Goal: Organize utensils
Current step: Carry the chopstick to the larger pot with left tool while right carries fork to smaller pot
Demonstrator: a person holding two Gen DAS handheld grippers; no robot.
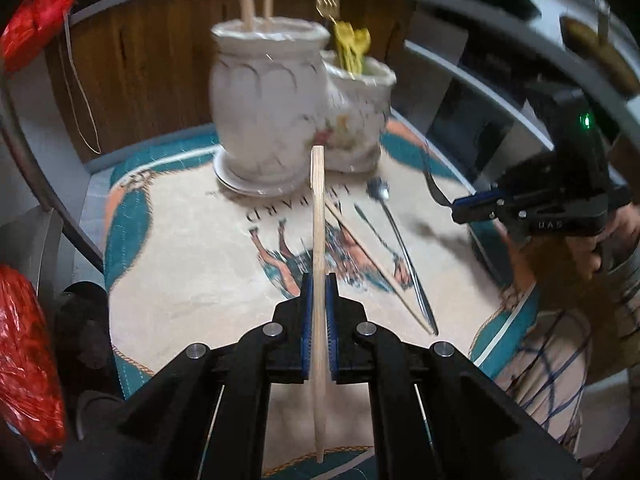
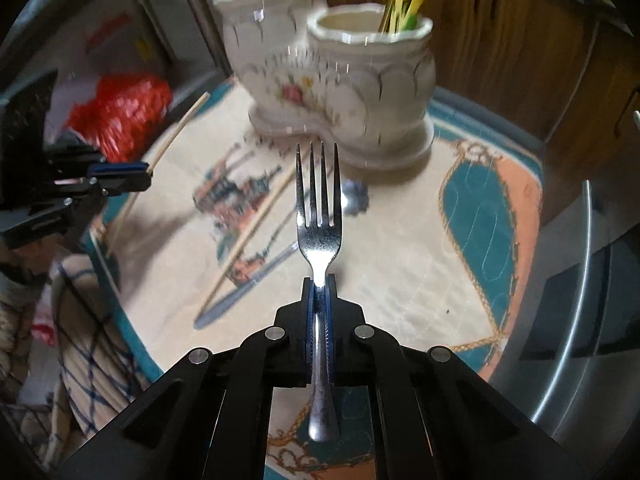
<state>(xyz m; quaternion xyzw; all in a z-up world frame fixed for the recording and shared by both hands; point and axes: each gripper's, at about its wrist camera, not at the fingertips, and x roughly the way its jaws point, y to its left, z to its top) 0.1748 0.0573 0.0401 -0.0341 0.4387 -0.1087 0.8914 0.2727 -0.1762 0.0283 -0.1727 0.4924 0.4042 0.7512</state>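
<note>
Jars (image 2: 340, 92): cream-white, scalloped grey outlines, a pink-and-yellow flower spray
Mat (image 1: 192, 280): beige centre with a printed orange and teal figure scene — teal and salmon border, rope trim
Chopstick (image 1: 319, 264): pale wood
Fork (image 2: 319, 236): shiny silver
Fingers (image 1: 307, 320): black — blue pads
Bag (image 2: 120, 108): bright red
Cabinet (image 2: 500, 40): brown wood grain

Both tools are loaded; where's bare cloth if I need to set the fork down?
Bare cloth lies right of the spoon, toward the teal-and-orange border. Crowded: the middle, where the loose chopstick and spoon lie before the holder.
</note>
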